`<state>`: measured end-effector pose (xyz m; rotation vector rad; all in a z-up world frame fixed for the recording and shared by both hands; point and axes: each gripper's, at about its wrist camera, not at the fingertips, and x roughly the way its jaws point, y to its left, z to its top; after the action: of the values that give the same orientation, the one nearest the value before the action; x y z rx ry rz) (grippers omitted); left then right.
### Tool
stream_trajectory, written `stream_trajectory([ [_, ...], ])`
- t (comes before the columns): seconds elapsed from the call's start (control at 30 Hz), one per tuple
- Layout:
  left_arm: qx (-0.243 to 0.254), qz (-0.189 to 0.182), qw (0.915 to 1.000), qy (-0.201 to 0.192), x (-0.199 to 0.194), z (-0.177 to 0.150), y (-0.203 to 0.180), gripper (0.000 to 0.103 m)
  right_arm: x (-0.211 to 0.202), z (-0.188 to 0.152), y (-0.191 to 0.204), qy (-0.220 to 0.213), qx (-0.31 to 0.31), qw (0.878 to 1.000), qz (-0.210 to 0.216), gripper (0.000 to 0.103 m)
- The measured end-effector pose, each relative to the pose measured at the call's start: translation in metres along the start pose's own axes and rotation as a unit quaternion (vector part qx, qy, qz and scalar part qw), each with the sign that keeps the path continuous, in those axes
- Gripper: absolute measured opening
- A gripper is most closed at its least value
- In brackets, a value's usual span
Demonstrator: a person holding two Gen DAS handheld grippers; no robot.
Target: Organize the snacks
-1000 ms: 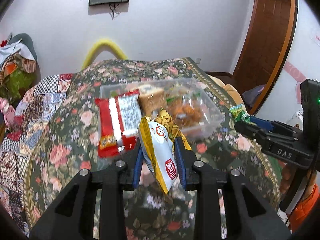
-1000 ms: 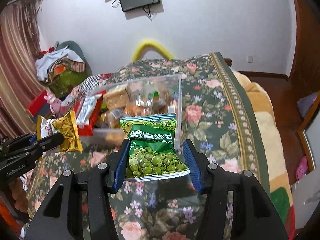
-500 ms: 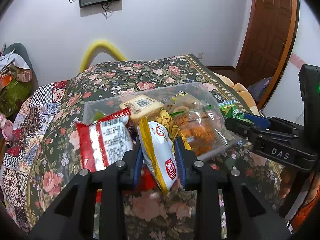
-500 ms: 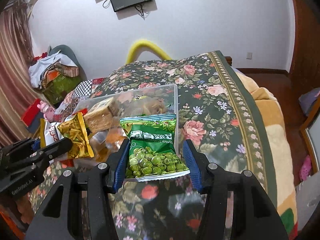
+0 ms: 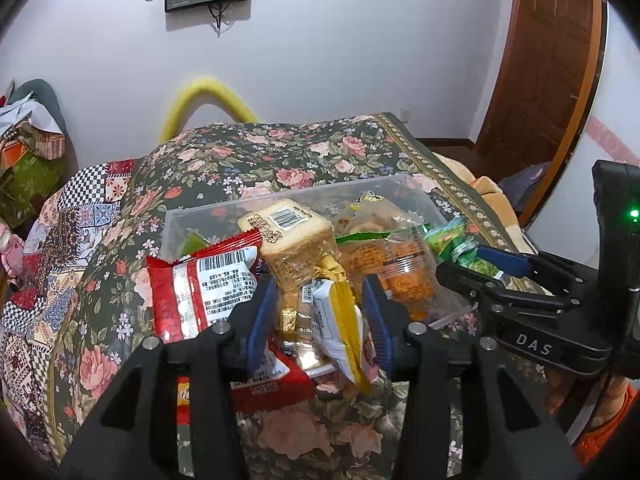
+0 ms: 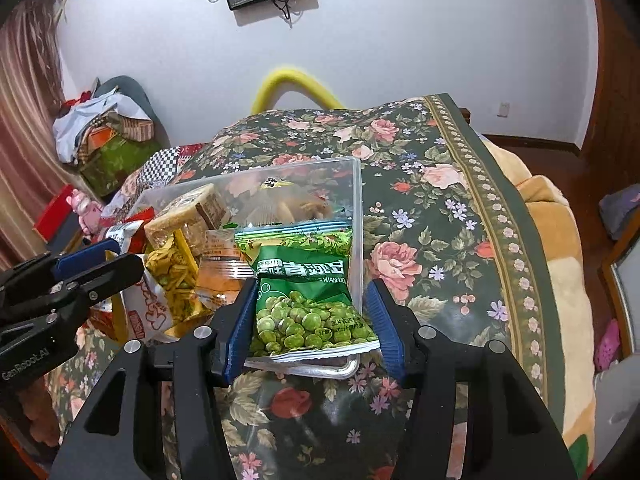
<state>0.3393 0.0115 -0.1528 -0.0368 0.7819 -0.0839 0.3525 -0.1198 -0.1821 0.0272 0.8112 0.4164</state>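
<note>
On the bed's floral cover (image 6: 440, 208): one clear plastic box (image 6: 356, 200), crowded with snack packets. Left gripper (image 5: 318, 316): jaws just opened, pads standing clear of the yellow-and-white packet (image 5: 340, 328) that hangs between them over the box's near edge. Right gripper (image 6: 312, 320): jaws just widened slightly, green pea packet (image 6: 308, 304) between them at the box's near right corner; contact unclear.

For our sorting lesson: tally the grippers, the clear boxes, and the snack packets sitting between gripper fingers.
Black two-finger grippers: 2, left, its jaws just opening, and right
Clear plastic box: 1
Packets between their jaws: 2, green pea packet, yellow-and-white packet
Total: 5
</note>
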Motion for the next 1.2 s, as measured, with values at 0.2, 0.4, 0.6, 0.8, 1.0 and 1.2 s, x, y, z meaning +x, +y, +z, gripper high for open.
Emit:
stream_trajectory([
  [0.2,-0.005,0.002,0.9997,-0.026,-0.028,0.002,0.0,0.049,-0.018,0.004,0.004,-0.023,-0.006,1.0,-0.013,0.068],
  [0.4,-0.007,-0.004,0.9978,-0.066,-0.08,0.0,-0.002,0.052,-0.061,0.007,0.012,-0.058,-0.012,0.998,-0.013,0.068],
  [0.6,0.001,-0.003,0.9934,-0.115,-0.146,-0.015,-0.01,0.057,-0.12,-0.006,0.03,-0.103,-0.023,0.994,0.001,0.069],
  [0.8,0.002,0.01,0.9843,-0.176,-0.211,-0.041,-0.021,0.064,-0.179,-0.028,0.045,-0.158,-0.026,0.987,0.01,0.069],
  [1.0,0.006,0.015,0.9756,-0.219,-0.257,-0.066,-0.036,0.071,-0.228,-0.051,0.063,-0.204,-0.036,0.978,0.02,0.069],
  [1.2,0.003,0.012,0.9704,-0.241,-0.281,-0.085,-0.044,0.086,-0.25,-0.065,0.082,-0.228,-0.06,0.972,0.019,0.072],
])
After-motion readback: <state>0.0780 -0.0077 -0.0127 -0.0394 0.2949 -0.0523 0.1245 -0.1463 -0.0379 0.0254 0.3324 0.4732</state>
